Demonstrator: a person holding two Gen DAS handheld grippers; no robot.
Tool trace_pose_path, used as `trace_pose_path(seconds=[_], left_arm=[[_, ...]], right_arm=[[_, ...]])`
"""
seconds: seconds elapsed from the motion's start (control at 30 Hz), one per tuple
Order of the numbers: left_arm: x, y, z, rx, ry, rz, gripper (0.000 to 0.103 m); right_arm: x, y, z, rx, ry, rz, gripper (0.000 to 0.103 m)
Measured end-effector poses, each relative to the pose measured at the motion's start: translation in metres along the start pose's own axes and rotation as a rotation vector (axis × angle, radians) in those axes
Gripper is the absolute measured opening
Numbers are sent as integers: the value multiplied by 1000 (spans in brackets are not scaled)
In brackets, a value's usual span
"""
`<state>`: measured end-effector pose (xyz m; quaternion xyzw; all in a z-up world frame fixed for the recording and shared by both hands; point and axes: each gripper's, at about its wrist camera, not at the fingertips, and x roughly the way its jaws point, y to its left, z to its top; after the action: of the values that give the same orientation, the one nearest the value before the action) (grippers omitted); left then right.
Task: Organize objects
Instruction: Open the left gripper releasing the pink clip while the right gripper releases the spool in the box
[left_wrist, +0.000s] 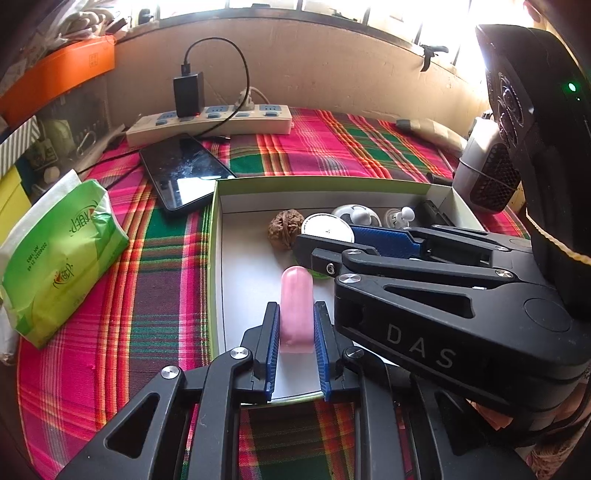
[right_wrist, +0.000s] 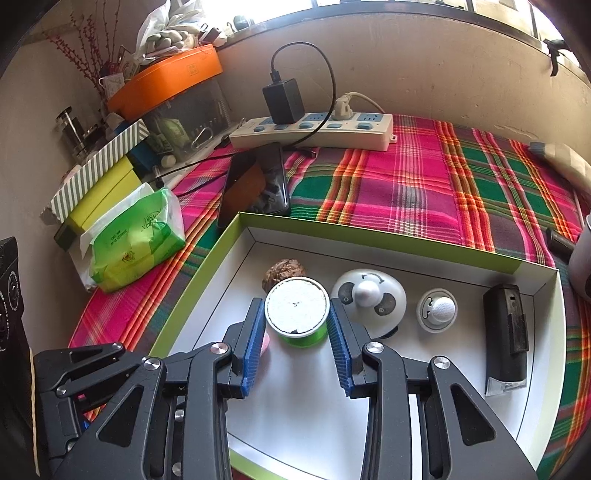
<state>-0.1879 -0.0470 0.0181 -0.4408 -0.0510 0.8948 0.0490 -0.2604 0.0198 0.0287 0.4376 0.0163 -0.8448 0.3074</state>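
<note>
Pink rounded soap-like block (left_wrist: 295, 310) clamped in left gripper (left_wrist: 295, 354) fingers over white box tray (right_wrist: 369, 245); right gripper (right_wrist: 297, 350) fingers apart around green spool (right_wrist: 297, 312), mostly sorted

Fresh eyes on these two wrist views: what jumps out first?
The loud pink-and-green plaid cloth covering the table, with the green-rimmed white box on it. In the box, the left gripper is shut on a pink capsule-shaped piece, and the right gripper brackets a green spool with a white top, beside a walnut. Behind them lie a dark phone and a white power strip.
</note>
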Motion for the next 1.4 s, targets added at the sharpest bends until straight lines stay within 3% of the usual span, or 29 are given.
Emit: trace_pose_path(seconds=[0.3, 0.83, 1.4], left_arm=[[-1, 0, 0, -4, 0, -5, 19], [-10, -2, -3, -15, -13, 11, 33], [-28, 2, -12, -28, -31, 44, 34]], right_arm=[[-2, 3, 4, -7, -11, -2, 36], [-21, 8, 6, 4, -55, -16, 36], [-47, 10, -6, 39, -93, -30, 36]])
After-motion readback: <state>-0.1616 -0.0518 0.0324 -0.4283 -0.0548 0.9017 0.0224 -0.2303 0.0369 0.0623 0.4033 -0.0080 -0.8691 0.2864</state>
